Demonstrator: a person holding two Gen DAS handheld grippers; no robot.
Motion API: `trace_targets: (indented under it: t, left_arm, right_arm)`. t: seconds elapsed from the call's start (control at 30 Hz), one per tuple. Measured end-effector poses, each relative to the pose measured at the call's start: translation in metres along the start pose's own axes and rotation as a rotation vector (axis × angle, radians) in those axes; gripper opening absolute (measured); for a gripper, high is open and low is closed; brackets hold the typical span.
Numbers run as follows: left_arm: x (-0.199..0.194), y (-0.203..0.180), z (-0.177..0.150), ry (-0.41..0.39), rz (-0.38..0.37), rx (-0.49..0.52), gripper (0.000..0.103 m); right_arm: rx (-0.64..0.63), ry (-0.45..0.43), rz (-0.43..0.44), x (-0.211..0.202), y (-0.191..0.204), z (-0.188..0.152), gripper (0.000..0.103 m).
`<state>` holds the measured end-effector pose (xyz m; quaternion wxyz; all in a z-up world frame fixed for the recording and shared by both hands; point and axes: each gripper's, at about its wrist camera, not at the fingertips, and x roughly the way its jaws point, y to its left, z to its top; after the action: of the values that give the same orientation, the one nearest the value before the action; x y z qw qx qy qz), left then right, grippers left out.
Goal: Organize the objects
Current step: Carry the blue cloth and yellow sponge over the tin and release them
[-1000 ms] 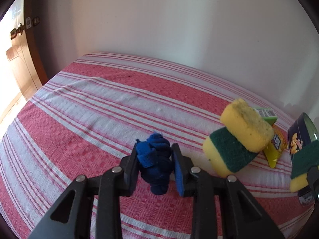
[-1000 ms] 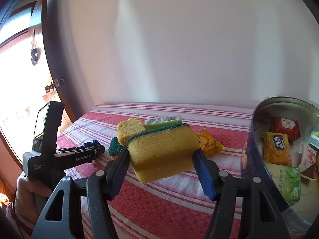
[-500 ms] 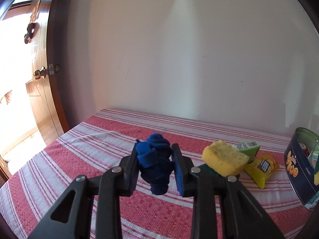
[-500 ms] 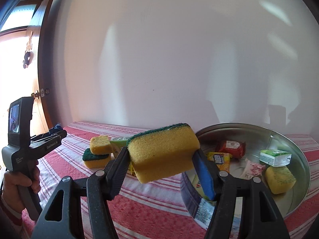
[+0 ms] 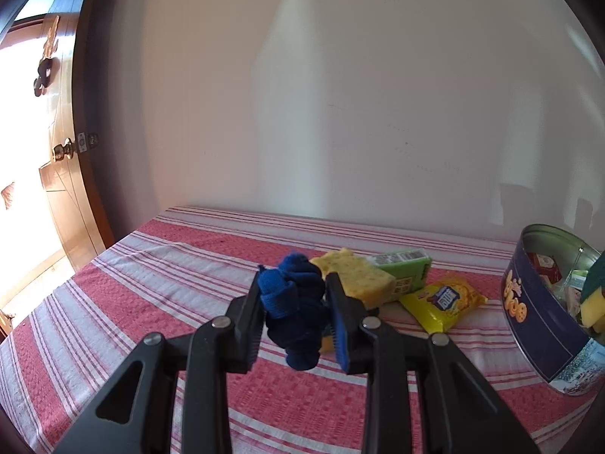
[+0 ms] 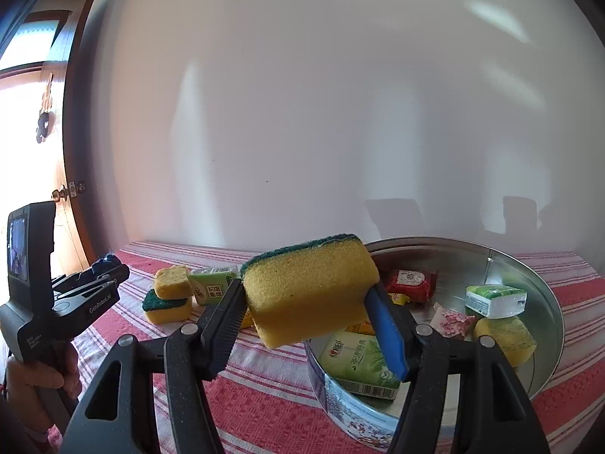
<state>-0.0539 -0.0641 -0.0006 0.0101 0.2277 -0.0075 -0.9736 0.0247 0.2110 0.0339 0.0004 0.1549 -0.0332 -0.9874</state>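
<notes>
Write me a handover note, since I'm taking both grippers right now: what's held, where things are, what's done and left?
Left gripper: shut on blue cloth, above the table.
Right gripper: shut on sponge, at the tin's near rim.
Done: several packets and one sponge already in the tin.
Left: drop both held items in; then the stacked sponges, green packet and yellow packet.

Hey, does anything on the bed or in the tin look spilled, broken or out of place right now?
Nothing spilled or damaged. The only loose heap is beside the tin: two stacked sponges, the top one tilted, against a green pack and a yellow packet. They are simply not in the tin yet.
</notes>
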Motion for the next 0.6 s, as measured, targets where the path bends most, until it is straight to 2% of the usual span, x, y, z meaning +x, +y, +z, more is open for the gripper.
trace_targets:
  t: [0.6]
  left_arm:
    - [-0.028, -0.092, -0.002, 0.003, -0.072, 0.073, 0.03]
  right_arm:
    - [0.035, -0.048, -0.06, -0.017, -0.053, 0.01, 0.066]
